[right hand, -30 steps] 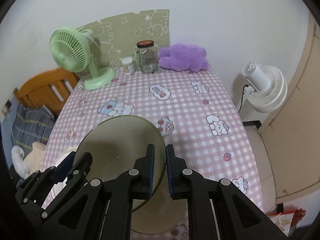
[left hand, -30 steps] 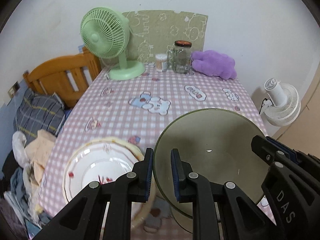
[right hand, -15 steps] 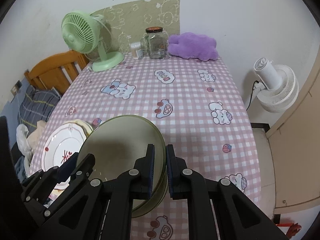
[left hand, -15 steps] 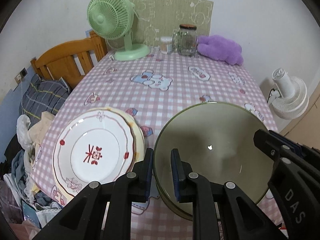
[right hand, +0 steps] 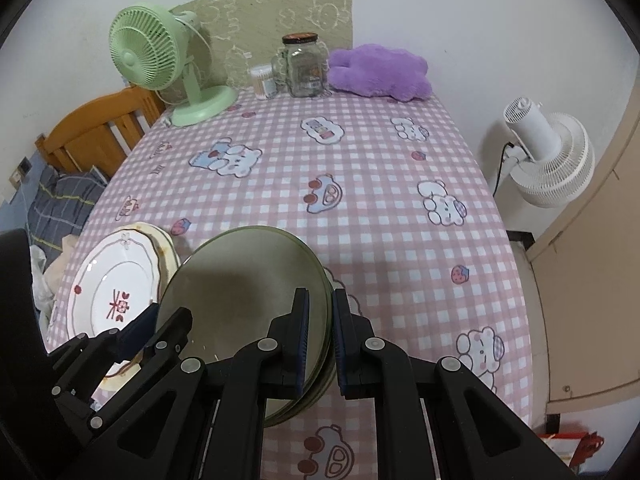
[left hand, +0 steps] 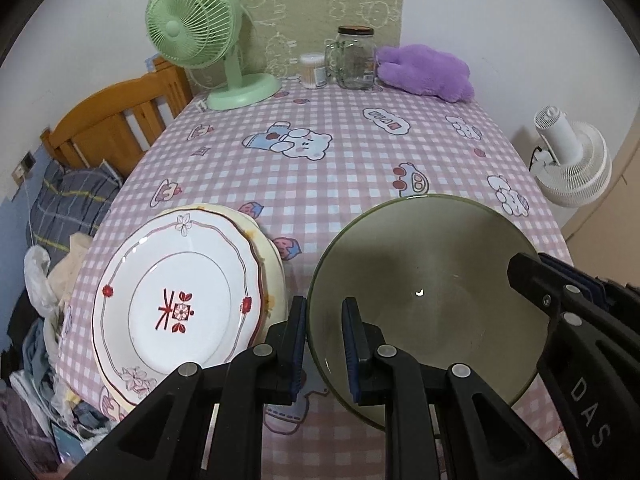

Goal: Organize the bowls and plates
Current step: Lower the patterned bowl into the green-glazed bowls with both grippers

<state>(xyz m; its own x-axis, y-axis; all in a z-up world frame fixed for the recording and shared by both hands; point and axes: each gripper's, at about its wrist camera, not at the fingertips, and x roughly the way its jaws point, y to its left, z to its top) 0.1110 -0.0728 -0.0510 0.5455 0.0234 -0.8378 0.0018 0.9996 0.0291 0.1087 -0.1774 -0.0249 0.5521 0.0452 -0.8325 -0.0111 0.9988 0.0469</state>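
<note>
I hold a green translucent glass bowl [left hand: 432, 272] [right hand: 240, 280] by two sides. My left gripper [left hand: 324, 312] [right hand: 160, 316] is shut on its left rim, and my right gripper [right hand: 320, 304] [left hand: 532, 268] is shut on its right rim. The bowl is low over the near table edge, directly over more green bowls [right hand: 316, 392] whose rims show beneath it; I cannot tell whether it rests on them. Left of it, a white plate with red marks [left hand: 172, 292] [right hand: 112, 280] lies on a cream plate [left hand: 274, 256].
At the far end of the pink checked table [left hand: 320, 184] stand a green fan [left hand: 200, 32], a glass jar [left hand: 356, 60], a swab tub [left hand: 312, 70] and a purple plush [left hand: 424, 72]. A white fan [right hand: 548, 160] stands off the right edge. A wooden frame [left hand: 112, 128] and clothes lie to the left.
Both grippers have come down toward the table with the bowl still clamped. The stacked plates on the left have come fully into view, and the bowl now sits close over the green bowls below.
</note>
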